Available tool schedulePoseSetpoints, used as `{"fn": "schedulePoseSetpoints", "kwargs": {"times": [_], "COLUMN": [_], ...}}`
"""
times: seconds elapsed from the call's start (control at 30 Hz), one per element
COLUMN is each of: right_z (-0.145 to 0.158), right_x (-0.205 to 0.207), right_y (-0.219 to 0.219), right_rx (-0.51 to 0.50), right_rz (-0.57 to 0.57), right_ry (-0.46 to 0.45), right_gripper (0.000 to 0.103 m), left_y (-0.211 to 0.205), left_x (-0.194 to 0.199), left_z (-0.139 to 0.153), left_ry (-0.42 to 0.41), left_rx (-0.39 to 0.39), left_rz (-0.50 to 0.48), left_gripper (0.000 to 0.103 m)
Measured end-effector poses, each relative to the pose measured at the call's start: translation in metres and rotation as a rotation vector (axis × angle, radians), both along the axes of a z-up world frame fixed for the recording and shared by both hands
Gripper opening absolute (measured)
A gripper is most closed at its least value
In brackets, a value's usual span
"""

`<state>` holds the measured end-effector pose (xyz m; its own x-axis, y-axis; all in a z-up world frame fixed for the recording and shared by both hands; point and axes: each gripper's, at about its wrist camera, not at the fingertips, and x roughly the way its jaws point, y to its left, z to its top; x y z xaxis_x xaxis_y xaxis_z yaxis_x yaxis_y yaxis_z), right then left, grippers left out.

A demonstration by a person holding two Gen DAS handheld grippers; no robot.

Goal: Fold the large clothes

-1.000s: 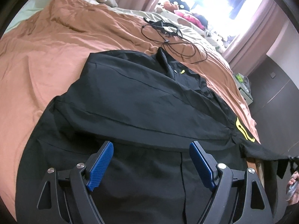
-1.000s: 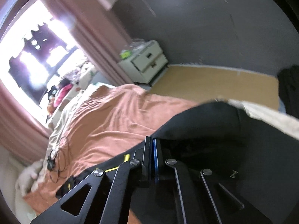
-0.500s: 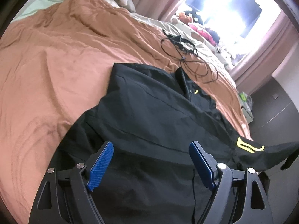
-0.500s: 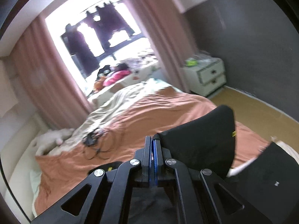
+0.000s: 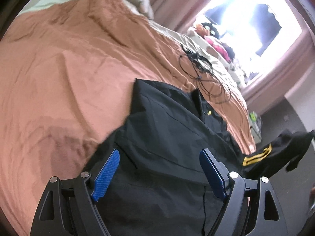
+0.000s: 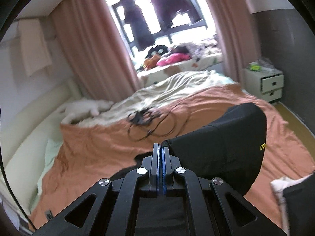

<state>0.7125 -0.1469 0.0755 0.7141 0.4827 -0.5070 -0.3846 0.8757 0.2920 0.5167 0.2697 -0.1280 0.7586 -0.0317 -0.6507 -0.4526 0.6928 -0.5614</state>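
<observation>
A large black jacket with yellow markings lies spread on the orange bedspread. My left gripper is open and empty, hovering over the jacket's lower body. My right gripper is shut on the jacket's black sleeve and holds it raised above the bed. In the left wrist view that sleeve, with its yellow stripe, hangs lifted at the right.
A tangle of black cables lies on the bed beyond the jacket's collar; it also shows in the right wrist view. A white nightstand stands at the right. Pillows and a cream sheet lie toward the window.
My right gripper has lifted the sleeve and swung it up over the bed. My left gripper has shifted left along the jacket, staying open.
</observation>
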Motion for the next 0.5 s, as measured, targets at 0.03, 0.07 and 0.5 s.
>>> {"fn": "schedulePoseSetpoints", "kwargs": {"times": [0.03,0.07,0.5], "right_z": [-0.009,-0.018,-0.181], "right_x": [0.000,0.001,-0.012], "right_y": [0.012,0.021,0.145], "right_rx": [-0.012,-0.023,-0.188], "right_rz": [0.017,0.029,0.168], "right_ry": [0.010,0.018,0.288], "right_gripper": [0.003,0.003,0.043], "left_y": [0.006,0.010,0.045], "left_x": [-0.004,-0.007,-0.023], "left_z": [0.000,0.001,-0.007], "left_ry": [-0.006,-0.007,0.003], "left_rx": [-0.015,-0.022,-0.086], "left_rz": [0.021,0.032,0.115], "left_gripper": [0.084,0.084,0.084]}}
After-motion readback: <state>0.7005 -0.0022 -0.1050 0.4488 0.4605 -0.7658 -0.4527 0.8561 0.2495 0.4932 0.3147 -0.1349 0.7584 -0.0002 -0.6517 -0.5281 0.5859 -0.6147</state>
